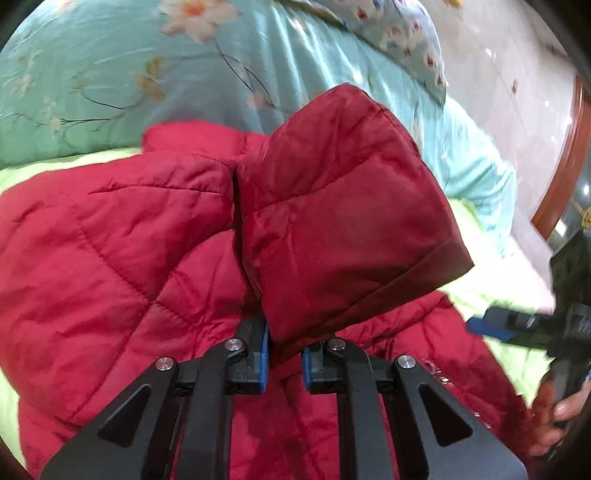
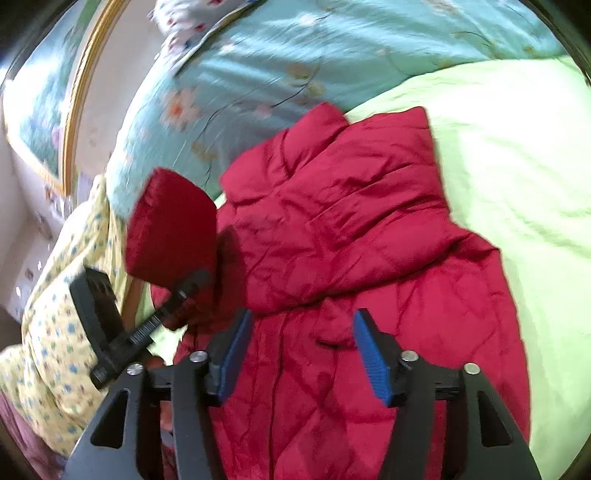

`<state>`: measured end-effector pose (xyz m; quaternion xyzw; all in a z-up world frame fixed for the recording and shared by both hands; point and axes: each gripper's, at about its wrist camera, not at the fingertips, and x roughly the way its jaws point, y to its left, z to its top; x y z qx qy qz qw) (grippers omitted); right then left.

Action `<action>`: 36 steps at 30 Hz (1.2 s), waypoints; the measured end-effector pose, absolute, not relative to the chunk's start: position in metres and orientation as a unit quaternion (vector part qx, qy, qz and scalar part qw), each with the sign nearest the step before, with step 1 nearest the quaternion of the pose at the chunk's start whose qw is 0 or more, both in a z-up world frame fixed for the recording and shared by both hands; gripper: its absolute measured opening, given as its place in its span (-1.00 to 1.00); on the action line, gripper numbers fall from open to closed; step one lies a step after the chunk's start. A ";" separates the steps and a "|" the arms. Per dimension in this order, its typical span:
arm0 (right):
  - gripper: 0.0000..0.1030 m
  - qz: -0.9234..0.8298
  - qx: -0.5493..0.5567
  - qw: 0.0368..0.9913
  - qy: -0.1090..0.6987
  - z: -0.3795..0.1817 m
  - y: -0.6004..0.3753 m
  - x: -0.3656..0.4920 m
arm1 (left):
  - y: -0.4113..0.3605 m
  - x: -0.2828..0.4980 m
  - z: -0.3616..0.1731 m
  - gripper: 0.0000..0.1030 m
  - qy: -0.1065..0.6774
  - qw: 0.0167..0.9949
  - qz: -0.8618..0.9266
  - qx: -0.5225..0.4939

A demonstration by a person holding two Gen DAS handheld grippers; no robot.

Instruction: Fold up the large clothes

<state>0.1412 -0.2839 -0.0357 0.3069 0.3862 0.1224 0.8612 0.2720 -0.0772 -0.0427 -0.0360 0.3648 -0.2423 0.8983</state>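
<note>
A red quilted jacket lies spread on a lime green sheet. My left gripper is shut on the cuff end of one sleeve, which stands lifted and folded over above the jacket body. In the right wrist view the same sleeve hangs raised at the left, over the jacket's edge. My right gripper is open above the jacket's lower front, its blue pads wide apart with nothing pressed between them. One of its blue fingertips shows at the right edge of the left wrist view.
A teal floral quilt is bunched behind the jacket, with a patterned pillow beyond it. Yellow dotted cloth lies at the bed's left side. A hand grips the right tool. Pale floor and a wooden frame lie past the bed.
</note>
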 end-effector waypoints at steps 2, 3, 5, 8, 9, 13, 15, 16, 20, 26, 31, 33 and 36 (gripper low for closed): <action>0.18 0.118 0.322 0.858 0.381 -0.036 -0.293 0.146 | -0.093 0.271 -0.051 -0.79 0.370 0.897 -0.242 -0.019; 0.19 0.118 0.329 0.857 0.380 -0.036 -0.296 0.149 | -0.098 0.272 -0.053 -0.79 0.371 0.896 -0.244 -0.012; 0.22 0.122 0.337 0.852 0.381 -0.036 -0.299 0.157 | -0.114 0.271 -0.056 -0.79 0.371 0.895 -0.249 0.009; 0.37 0.134 0.347 0.846 0.382 -0.037 -0.297 0.173 | -0.127 0.267 -0.062 -0.79 0.371 0.894 -0.246 0.042; 0.42 0.141 0.352 0.844 0.380 -0.037 -0.296 0.178 | -0.130 0.267 -0.064 -0.79 0.373 0.894 -0.244 0.050; 0.46 0.166 0.370 0.835 0.371 -0.036 -0.289 0.201 | -0.132 0.271 -0.072 -0.79 0.378 0.892 -0.241 0.061; 0.46 0.170 0.373 0.832 0.374 -0.038 -0.287 0.212 | -0.131 0.272 -0.073 -0.79 0.379 0.891 -0.242 0.057; 0.46 0.173 0.373 0.830 0.378 -0.039 -0.286 0.218 | -0.131 0.272 -0.075 -0.79 0.380 0.891 -0.243 0.057; -0.01 0.173 0.367 0.826 0.392 -0.048 -0.280 0.234 | -0.129 0.269 -0.076 -0.74 0.383 0.889 -0.245 0.057; -0.81 0.147 0.344 0.835 0.404 -0.055 -0.281 0.236 | -0.106 0.263 -0.064 -0.50 0.402 0.870 -0.284 -0.009; -0.84 0.130 0.315 0.856 0.387 -0.042 -0.293 0.227 | -0.078 0.255 -0.042 -0.45 0.381 0.881 -0.280 -0.025; -0.84 0.114 0.292 0.870 0.380 -0.034 -0.299 0.222 | -0.058 0.262 -0.030 -0.45 0.376 0.887 -0.266 -0.045; -0.85 0.102 0.282 0.876 0.379 -0.034 -0.307 0.220 | -0.025 0.282 -0.018 -0.45 0.372 0.897 -0.226 -0.073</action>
